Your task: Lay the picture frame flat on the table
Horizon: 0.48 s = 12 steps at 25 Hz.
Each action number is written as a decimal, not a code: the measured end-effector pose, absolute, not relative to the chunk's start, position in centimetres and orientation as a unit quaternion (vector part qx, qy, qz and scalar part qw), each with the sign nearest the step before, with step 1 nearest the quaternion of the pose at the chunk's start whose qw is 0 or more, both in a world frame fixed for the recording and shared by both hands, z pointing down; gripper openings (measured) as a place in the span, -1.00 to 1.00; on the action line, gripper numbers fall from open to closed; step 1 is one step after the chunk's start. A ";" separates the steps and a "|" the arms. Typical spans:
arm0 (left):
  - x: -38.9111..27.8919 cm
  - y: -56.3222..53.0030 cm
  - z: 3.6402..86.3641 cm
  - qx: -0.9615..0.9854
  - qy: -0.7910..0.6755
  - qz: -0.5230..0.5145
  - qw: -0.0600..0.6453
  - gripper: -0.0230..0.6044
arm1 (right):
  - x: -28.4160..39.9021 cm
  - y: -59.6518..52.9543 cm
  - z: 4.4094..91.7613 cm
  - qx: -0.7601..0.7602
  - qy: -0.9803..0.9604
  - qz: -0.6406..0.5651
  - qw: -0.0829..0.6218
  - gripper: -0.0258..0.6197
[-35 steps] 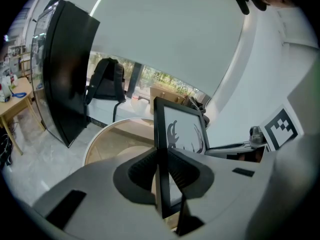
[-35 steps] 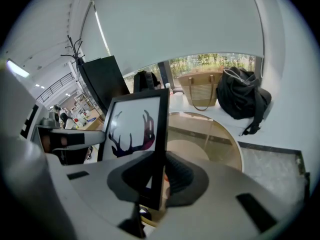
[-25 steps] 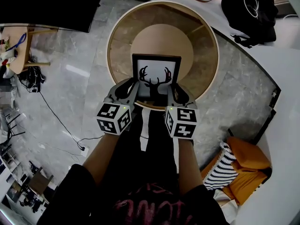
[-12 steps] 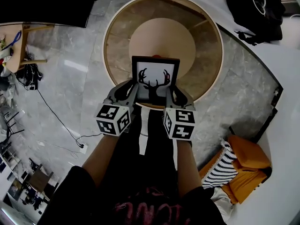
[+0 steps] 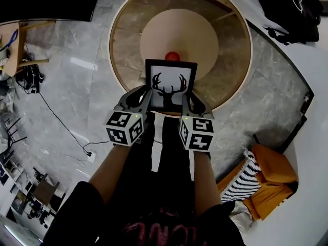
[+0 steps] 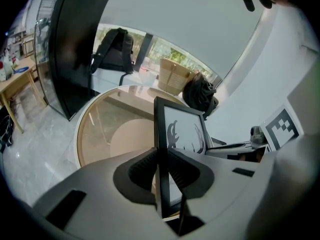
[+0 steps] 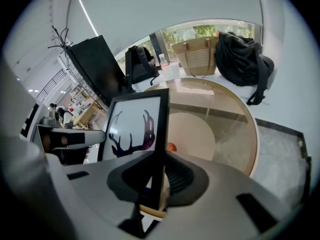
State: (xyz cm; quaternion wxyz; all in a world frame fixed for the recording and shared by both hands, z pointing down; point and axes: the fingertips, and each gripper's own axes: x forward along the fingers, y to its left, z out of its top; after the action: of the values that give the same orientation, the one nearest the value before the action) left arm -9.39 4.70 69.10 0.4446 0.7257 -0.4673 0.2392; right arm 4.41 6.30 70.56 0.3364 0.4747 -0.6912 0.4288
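Picture frame (image 5: 170, 83) upright, held over near rim of round bench (image 5: 117, 45), picture side facing person. Left gripper (image 5: 145, 96) fingers clamped on its left edge, right gripper (image 5: 186, 100) fingers clamped on its right edge. Bench lies ahead and below. Red ball (image 5: 172, 56) just behind frame.

1. The head view is taken from above, steeply down onto the round table (image 5: 128, 40).
2. Each gripper view is taken close behind its own jaws, facing across that table.
3. The picture frame (image 5: 170, 83) and table are shared by all three.
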 end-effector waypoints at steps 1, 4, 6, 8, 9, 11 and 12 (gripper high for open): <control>-9.4 4.9 69.5 0.725 -0.466 0.241 0.446 -0.70 | 4.4 6.5 71.0 0.474 -0.689 0.431 0.338 -0.67; -9.5 5.2 70.7 0.722 -0.464 0.246 0.451 -0.70 | 4.3 6.9 72.2 0.474 -0.684 0.438 0.341 -0.67; -9.5 5.6 71.5 0.719 -0.463 0.249 0.455 -0.70 | 4.3 7.4 72.9 0.472 -0.681 0.442 0.344 -0.67; -9.4 5.9 72.1 0.717 -0.462 0.252 0.457 -0.70 | 4.4 7.7 73.6 0.469 -0.679 0.446 0.347 -0.67; -9.4 6.0 72.4 0.716 -0.462 0.253 0.458 -0.70 | 4.4 7.8 73.9 0.469 -0.678 0.447 0.348 -0.67; -9.5 6.1 72.8 0.715 -0.463 0.253 0.460 -0.70 | 4.3 7.8 74.3 0.468 -0.677 0.448 0.348 -0.67; -9.5 6.2 73.0 0.714 -0.462 0.254 0.461 -0.70 | 4.2 7.9 74.6 0.467 -0.677 0.450 0.348 -0.67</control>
State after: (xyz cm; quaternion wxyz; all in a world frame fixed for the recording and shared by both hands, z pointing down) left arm -9.54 6.16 73.02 0.4606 0.7140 -0.4621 0.2541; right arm 4.24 7.92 74.55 0.3484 0.4672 -0.6770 0.4495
